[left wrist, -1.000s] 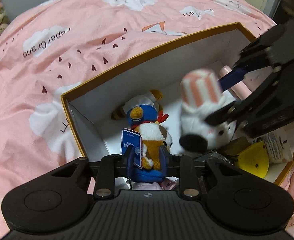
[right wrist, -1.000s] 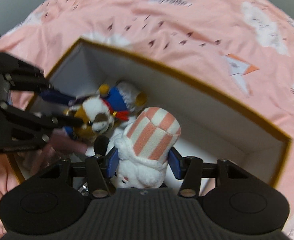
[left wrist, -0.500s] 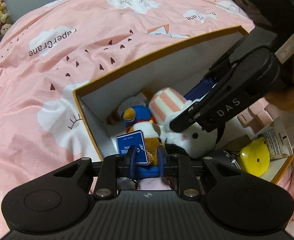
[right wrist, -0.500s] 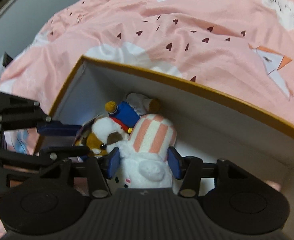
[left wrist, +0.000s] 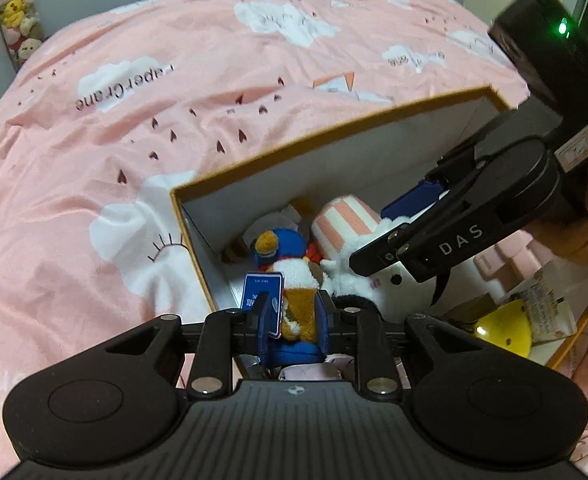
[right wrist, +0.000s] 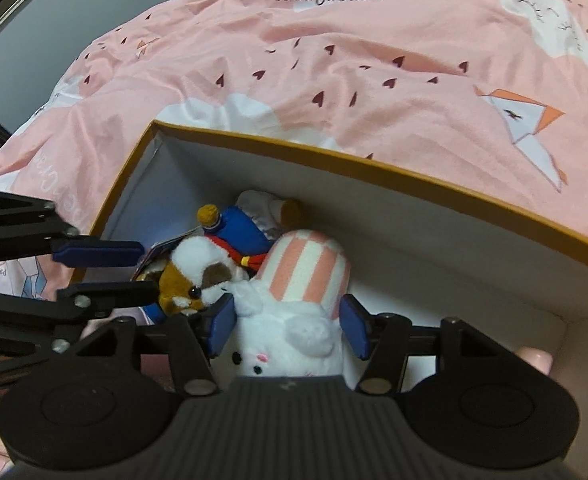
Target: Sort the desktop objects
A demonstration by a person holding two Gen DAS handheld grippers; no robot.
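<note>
My right gripper [right wrist: 286, 328] tilts steeply down into the box [right wrist: 374, 168]; its jaws are opening, the pads standing just off the white plush [right wrist: 290, 344] with the striped hat between them. At nine o'clock my left gripper [right wrist: 142, 268] pinches the brown-and-white plush dog [left wrist: 298, 308] with its blue tag [left wrist: 264, 300].

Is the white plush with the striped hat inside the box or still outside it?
Inside. The white plush sits below the box rim, against its inner wall, beside the brown-and-white plush, between the opening right gripper fingers.
</note>
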